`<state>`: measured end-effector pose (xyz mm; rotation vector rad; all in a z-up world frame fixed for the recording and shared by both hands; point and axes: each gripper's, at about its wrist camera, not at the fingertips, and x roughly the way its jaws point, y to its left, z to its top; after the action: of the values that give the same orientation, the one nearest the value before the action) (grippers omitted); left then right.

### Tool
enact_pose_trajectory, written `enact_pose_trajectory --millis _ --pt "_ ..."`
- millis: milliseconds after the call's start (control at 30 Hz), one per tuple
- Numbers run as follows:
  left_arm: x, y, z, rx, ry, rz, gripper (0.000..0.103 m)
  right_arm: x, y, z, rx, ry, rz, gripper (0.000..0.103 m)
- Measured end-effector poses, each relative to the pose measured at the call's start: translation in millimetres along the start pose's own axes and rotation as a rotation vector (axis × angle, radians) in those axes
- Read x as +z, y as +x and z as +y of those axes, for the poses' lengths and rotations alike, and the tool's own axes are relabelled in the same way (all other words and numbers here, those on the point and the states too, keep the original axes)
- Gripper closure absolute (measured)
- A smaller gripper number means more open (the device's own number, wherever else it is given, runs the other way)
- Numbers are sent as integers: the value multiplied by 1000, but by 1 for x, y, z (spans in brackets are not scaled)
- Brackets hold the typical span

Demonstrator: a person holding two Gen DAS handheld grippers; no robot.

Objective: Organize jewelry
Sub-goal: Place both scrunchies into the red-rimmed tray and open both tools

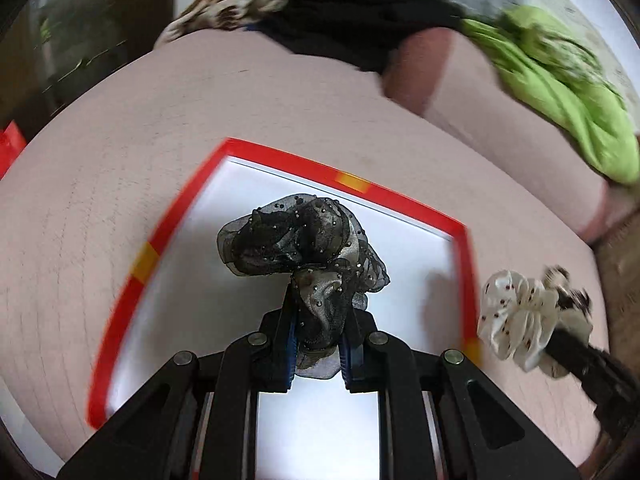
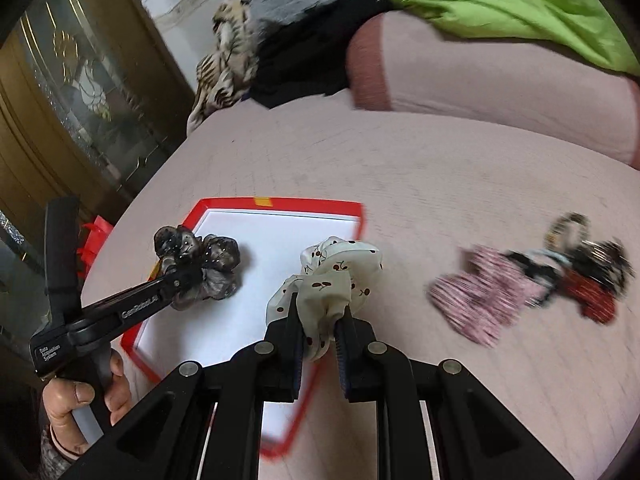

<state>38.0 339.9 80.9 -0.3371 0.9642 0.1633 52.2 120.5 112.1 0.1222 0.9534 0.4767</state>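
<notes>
Carrying both scrunchies to the red-rimmed tray (image 2: 280,203), each hand-held gripper is almost closed on its own one. The left hand-held gripper (image 1: 318,344) pinches the black sheer scrunchie (image 1: 300,236) above the tray's white floor; it points away from the fingers. The right hand-held gripper (image 2: 320,340) grips the cream cherry scrunchie (image 2: 336,268) at the tray's near edge, standing upward. I would lower them well apart before opening, so they lie flat.

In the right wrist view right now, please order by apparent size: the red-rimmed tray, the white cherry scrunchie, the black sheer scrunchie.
1. red-rimmed tray, clearly the largest.
2 and 3. white cherry scrunchie and black sheer scrunchie: they look alike. The white one is nearer the camera, so I do not rank them.
</notes>
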Motion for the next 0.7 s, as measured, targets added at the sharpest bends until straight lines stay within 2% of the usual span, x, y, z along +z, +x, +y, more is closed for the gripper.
enact_pose_trajectory --millis 133,267,400,633,700 --pt "25 20 25 40 -45 -9 87 20 47 19 12 -22 31 88" --pt "37 35 43 41 -77 -12 86 34 83 32 0 -56 47 88" --pt "43 43 41 69 -47 -24 82 38 105 35 -19 -84 63 88" --pt "42 44 44 71 -78 -25 66 34 110 37 -77 -134 57 84" --pt "41 42 44 82 -82 -30 55 30 110 38 -115 -159 53 83"
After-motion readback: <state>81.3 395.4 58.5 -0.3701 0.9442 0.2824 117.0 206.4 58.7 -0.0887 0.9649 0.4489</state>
